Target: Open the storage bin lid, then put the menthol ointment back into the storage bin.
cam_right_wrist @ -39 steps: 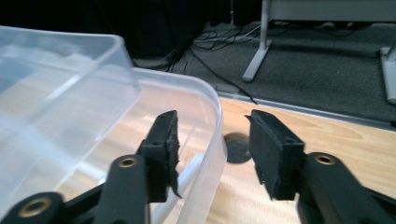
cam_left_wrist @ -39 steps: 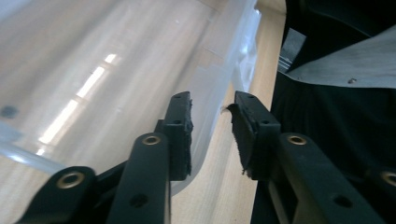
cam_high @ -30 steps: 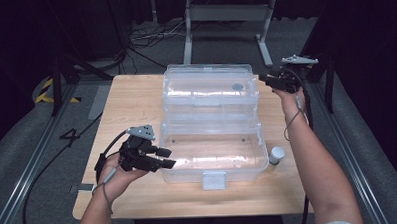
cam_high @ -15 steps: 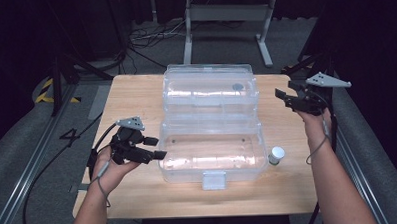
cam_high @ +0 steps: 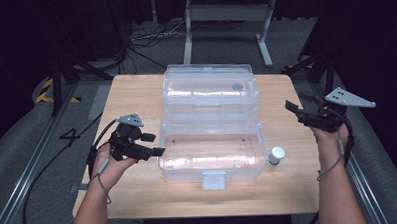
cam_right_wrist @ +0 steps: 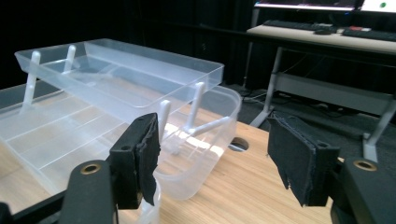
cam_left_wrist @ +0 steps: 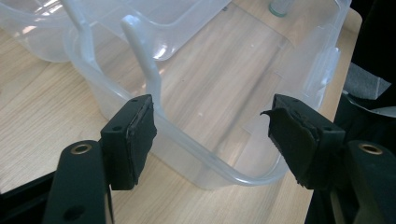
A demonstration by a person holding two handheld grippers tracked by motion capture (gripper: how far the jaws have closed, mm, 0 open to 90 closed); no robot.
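Standing open at the table's centre in the high view, the clear plastic cantilever storage box (cam_high: 211, 150) has its upper tray (cam_high: 210, 89) swung back toward twelve o'clock. The left gripper (cam_high: 152, 145) hangs at the box's nine o'clock end, jaws wide and empty, having just been opening; the right gripper (cam_high: 293, 110) sits well apart at three o'clock, likewise just opened and empty. A small white-capped vial (cam_high: 276, 155) stands just beside the box at four o'clock.

In the left gripper view, the box rim (cam_left_wrist: 205, 156) lies between spread pads, untouched.

In the right gripper view, the tray (cam_right_wrist: 121, 77) lies ahead at ten o'clock.

Both grips look released; next probably calls for reaching the vial.
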